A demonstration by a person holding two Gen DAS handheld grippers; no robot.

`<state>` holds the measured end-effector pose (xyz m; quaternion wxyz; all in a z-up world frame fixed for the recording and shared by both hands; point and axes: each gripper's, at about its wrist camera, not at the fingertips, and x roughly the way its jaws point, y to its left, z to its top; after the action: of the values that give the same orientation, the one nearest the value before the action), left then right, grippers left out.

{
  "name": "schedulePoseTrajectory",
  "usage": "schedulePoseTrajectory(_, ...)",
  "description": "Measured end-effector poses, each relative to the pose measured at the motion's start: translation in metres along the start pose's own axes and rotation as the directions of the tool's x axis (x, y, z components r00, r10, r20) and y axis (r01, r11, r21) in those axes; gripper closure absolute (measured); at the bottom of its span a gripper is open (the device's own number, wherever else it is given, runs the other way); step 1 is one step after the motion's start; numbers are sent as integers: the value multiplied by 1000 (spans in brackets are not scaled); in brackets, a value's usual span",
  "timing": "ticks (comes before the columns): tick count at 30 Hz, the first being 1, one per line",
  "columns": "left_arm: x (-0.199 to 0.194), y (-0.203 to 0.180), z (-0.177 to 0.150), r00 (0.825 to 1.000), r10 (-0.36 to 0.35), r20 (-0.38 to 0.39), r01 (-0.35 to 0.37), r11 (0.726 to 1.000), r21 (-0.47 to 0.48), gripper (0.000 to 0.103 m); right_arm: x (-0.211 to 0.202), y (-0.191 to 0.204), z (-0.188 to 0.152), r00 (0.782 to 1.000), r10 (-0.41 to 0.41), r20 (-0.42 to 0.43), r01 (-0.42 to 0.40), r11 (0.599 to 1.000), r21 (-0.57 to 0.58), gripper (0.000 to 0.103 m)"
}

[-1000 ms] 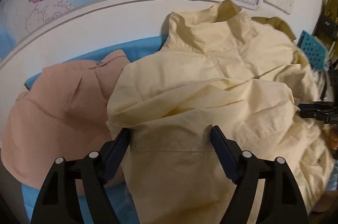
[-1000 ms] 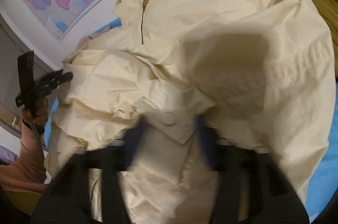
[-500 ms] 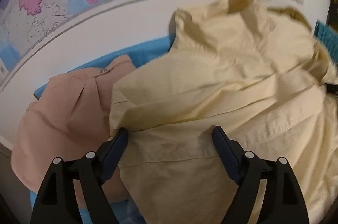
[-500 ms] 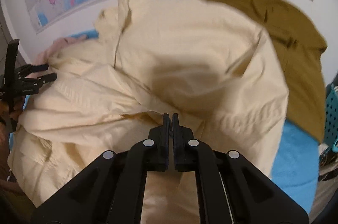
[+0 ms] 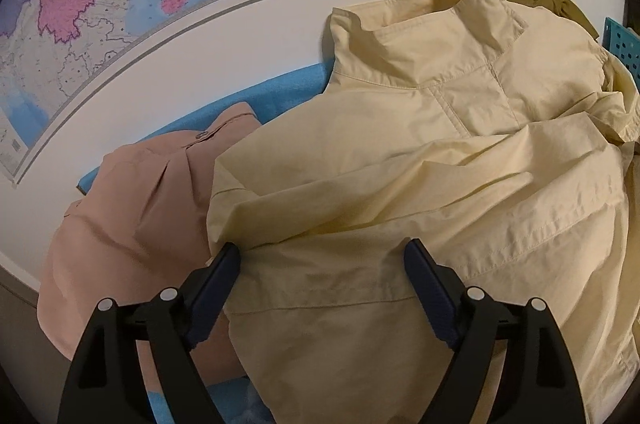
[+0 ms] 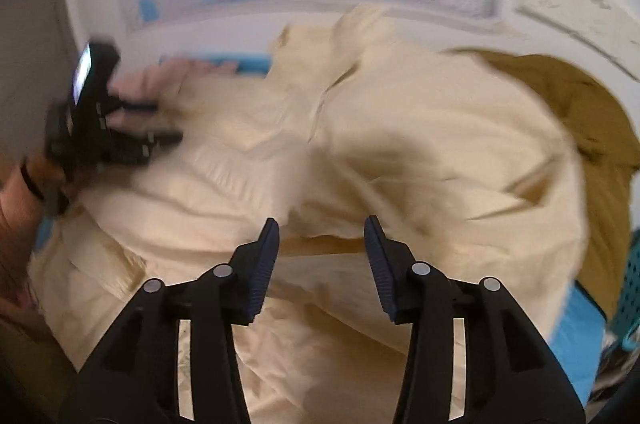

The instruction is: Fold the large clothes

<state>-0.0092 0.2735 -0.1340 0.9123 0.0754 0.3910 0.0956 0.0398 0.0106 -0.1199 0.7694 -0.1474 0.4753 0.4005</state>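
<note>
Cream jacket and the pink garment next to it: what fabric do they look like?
Cream jacket: looks like a light woven cotton or cotton blend, matte; it holds crisp creases, and the topstitched seams and stand-up collar keep their shape. Pink garment: a smoother, matte woven cloth with pressed pleats, possibly cotton or a blend. Neither shows sheen or knit texture; the exact fibre cannot be told.

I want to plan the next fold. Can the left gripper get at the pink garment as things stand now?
Probably yes. The pink garment lies uncovered just left of the left gripper, whose jaws stand wide. Only its right edge is hidden under the cream shirt, which lies in front of the jaws.
</note>
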Motion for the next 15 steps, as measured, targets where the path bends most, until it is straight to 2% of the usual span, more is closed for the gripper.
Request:
schedulePoseTrajectory(1,-2,0,-1,1000,6,2,-6,1000,0,21,13,0,-1,1000,-11,-26,11,1000,-10,67)
schedulePoseTrajectory(3,-10,0,-3,1000,11,16,-11,1000,7,21,37,-7,-3,996,-30,-84,30,1000,0,82)
schedulePoseTrajectory(5,-18,-1,-7,999,14,32,-14,1000,21,21,48,-15,-4,994,-18,-111,21,999,29,88)
schedulePoseTrajectory(8,-29,-4,-11,999,5,51,-6,999,33,21,45,-17,-3,994,-12,-108,15,999,31,87)
schedulePoseTrajectory(14,-34,-12,-16,998,5,65,-9,998,59,21,14,-18,-4,999,8,-52,-6,999,42,68)
schedulePoseTrajectory(15,-35,-13,-17,998,1,68,-5,998,64,21,8,-20,-4,999,9,-40,-8,999,47,68)
